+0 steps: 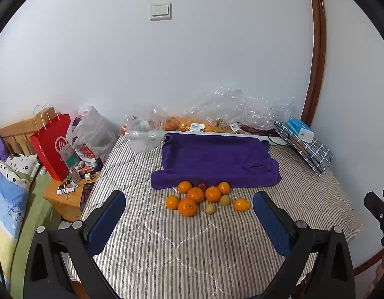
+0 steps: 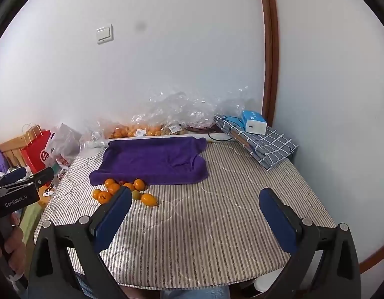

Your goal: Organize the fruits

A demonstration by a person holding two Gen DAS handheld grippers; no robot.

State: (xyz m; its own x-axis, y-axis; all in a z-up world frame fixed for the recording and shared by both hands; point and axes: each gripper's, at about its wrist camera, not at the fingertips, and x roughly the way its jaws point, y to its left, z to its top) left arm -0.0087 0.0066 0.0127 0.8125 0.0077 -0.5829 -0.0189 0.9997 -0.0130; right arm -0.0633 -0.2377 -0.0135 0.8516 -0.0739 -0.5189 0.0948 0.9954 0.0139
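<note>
While both tongs stand wide and hold nothing, the fruits wait on the striped surface [image 1: 192, 249]. At the far left, in the left wrist view, a red paper bag [image 1: 53, 147] stands on a small wooden cabinet [image 1: 61, 199], and a grey plastic bag [image 1: 94, 132] leans just beside it. The left tongs [image 1: 189, 221] hang above the near part of the surface, their blue pads well apart, and the pile of fruits [image 1: 204, 198] shows between them, farther away. The pile has several orange mandarins [image 1: 195, 194], two small greenish fruits [image 1: 210, 208] and one dark red fruit [image 1: 202, 186] that is half hidden at the back. The pile touches the front edge of a purple towel [image 1: 217, 162], which lies spread in the middle of the surface. Behind the towel, against the wall, crumpled clear plastic bags [image 1: 232, 109] hold more orange fruit. To the right lies a folded checked cloth [image 1: 309, 147] with a blue box [image 1: 299, 127] on top. The right tongs [image 2: 195, 210] are also wide over the bare surface, to the right of the pile.
</note>
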